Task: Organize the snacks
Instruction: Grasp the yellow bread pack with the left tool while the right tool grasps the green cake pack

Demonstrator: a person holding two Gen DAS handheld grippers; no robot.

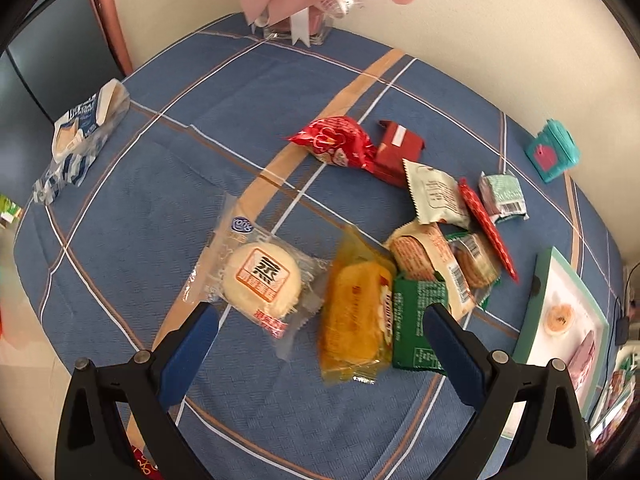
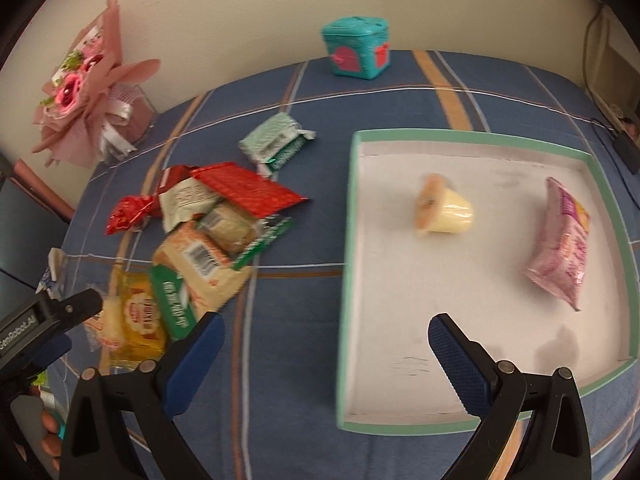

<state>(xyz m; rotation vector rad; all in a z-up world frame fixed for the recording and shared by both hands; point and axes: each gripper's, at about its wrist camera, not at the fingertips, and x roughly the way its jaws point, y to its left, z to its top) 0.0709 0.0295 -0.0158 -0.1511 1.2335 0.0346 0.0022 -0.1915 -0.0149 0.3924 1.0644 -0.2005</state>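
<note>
Between the spread blue ribbed pads of the left claw (image 1: 320, 316), which grips nothing, lie a round pale steamed cake in a clear crinkled wrapper (image 1: 262, 280) and a yellow oblong cake in an amber film packet (image 1: 354, 316), neither one touched by a finger. Just beside the yellow packet sits a dark green foil sachet (image 1: 416, 320), overlapped by a cream and orange biscuit pack with a barcode (image 1: 430, 260); beyond them the heap runs on to a pale zigzag-edged sachet (image 1: 434, 196), a long red dotted packet (image 1: 488, 228), a small mint-green wrapped block (image 1: 502, 196), a dark red folded box (image 1: 398, 144) and a glossy red twisted foil sweet bag (image 1: 336, 140). Well apart, near the far left edge, lies a blue and white striped bread bag (image 1: 76, 140). The right claw (image 2: 326, 334) is likewise wide apart and empty, hovering over the near left rim of a shallow white cardboard tray with a mint-green border (image 2: 348, 240). Inside the tray a small tipped jelly cup with a peach lid (image 2: 444, 212) lies near the middle, and a pink puffy snack pouch (image 2: 562, 240) rests by the right wall. All of it rests on a worktop covered in blue woven cloth with tan and white stripes (image 2: 288, 360), set against a cream wall, where a teal lidded box with pink hearts (image 2: 356, 50) and a pink paper-wrapped bouquet (image 2: 86, 88) stand at the back.
</note>
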